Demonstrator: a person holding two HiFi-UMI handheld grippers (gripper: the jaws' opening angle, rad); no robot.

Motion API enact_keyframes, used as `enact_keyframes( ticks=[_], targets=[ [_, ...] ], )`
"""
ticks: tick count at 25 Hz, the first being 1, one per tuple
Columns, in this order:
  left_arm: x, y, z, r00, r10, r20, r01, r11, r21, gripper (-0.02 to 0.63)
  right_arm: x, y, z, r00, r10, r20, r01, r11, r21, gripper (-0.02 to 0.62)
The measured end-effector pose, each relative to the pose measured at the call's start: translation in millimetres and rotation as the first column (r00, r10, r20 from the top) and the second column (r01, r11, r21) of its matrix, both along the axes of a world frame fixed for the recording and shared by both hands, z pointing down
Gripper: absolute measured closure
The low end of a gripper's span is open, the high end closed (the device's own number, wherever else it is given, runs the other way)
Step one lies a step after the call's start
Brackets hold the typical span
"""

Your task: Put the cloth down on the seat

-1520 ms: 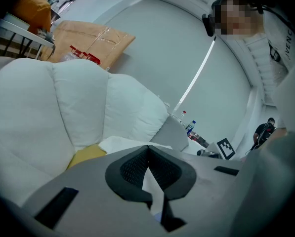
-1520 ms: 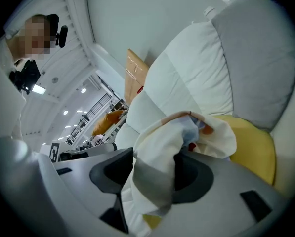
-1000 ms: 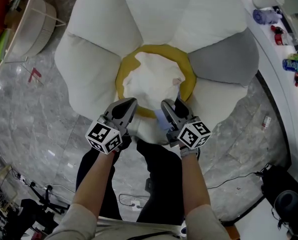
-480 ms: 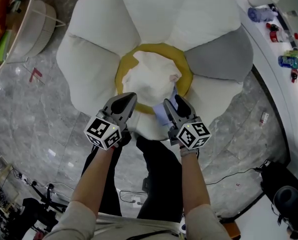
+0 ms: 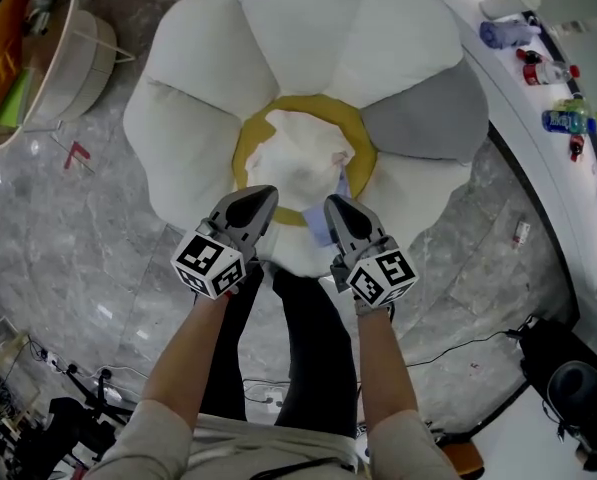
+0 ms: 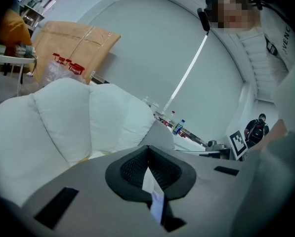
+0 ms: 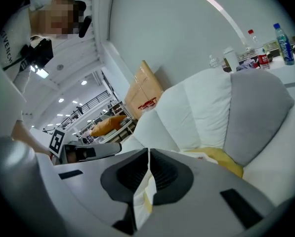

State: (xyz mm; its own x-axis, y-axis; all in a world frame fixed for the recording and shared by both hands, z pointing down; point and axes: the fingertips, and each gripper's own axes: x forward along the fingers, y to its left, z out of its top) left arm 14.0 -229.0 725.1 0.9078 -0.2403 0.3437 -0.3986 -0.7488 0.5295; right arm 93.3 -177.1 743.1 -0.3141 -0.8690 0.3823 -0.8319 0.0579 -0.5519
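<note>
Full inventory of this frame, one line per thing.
seat: 1, white petals plus one grey, yellow centre, mid-floor
cloth: 1, white, on the yellow centre
bottles: several, mixed colours, on white counter, right
round stand: 1, white, top left
cardboard box: 1, brown, behind seat
floor: grey marble
forearms: 2, bare
left tool: shut on cloth
right tool: jaws just closed, cloth pinched between them

Grey marble floor (image 5: 78, 228), white curved counter (image 5: 566, 186) w/ bottles (image 5: 563, 120) at right.
</note>
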Motion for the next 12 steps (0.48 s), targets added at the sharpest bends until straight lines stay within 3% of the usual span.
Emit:
enact_keyframes(
  ticks=[12],
  targets=[
    [9.7, -2.6, -78.3, 0.999, 0.027, -0.036, -0.026, 0.999, 0.028, 0.592, -5.7, -13.8, -93.3, 0.997, 0.018, -0.072, -0.013, 0.997, 0.075, 0.577]
  ],
)
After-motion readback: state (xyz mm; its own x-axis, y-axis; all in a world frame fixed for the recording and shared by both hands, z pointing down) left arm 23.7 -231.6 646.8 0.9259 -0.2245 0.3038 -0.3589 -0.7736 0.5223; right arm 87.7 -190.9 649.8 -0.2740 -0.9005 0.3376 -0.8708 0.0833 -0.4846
